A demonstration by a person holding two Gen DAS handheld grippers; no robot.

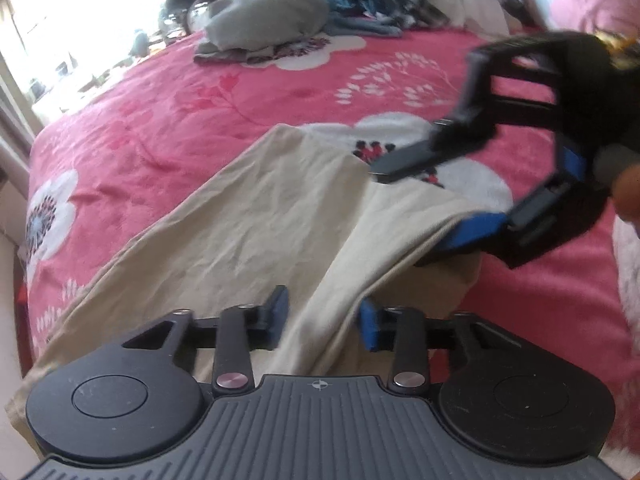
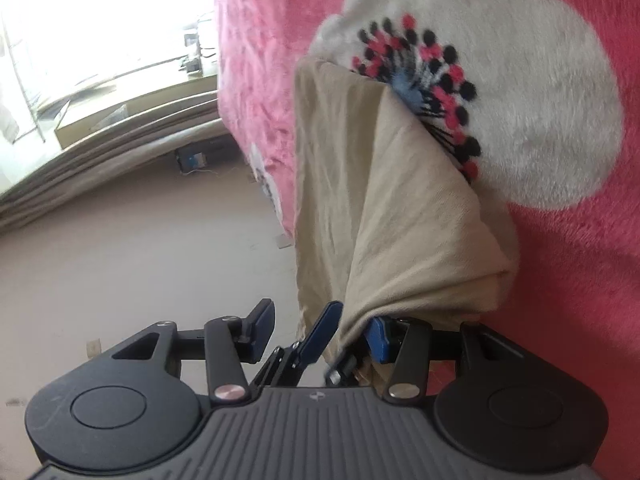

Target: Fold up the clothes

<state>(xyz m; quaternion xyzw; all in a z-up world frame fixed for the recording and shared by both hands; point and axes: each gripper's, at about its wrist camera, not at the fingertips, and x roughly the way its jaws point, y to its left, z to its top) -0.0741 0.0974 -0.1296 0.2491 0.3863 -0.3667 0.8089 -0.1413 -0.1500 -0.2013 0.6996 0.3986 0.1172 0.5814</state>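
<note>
- I'm over a bed [image 1: 168, 128] with a pink fleece cover printed with white flowers; pale floor [image 2: 140, 248] and a bright window lie beyond its edge.
- Grey and patterned clothes [image 1: 272, 16] are heaped at the far end.
- The beige garment [image 1: 248, 216] lies before me, one fold lifted.
- My left gripper [image 1: 324, 318] has fabric between its part-closed jaws; I cannot tell whether it pinches.
- My right gripper [image 2: 320, 328] stands half open, cloth draped on one finger.
</note>
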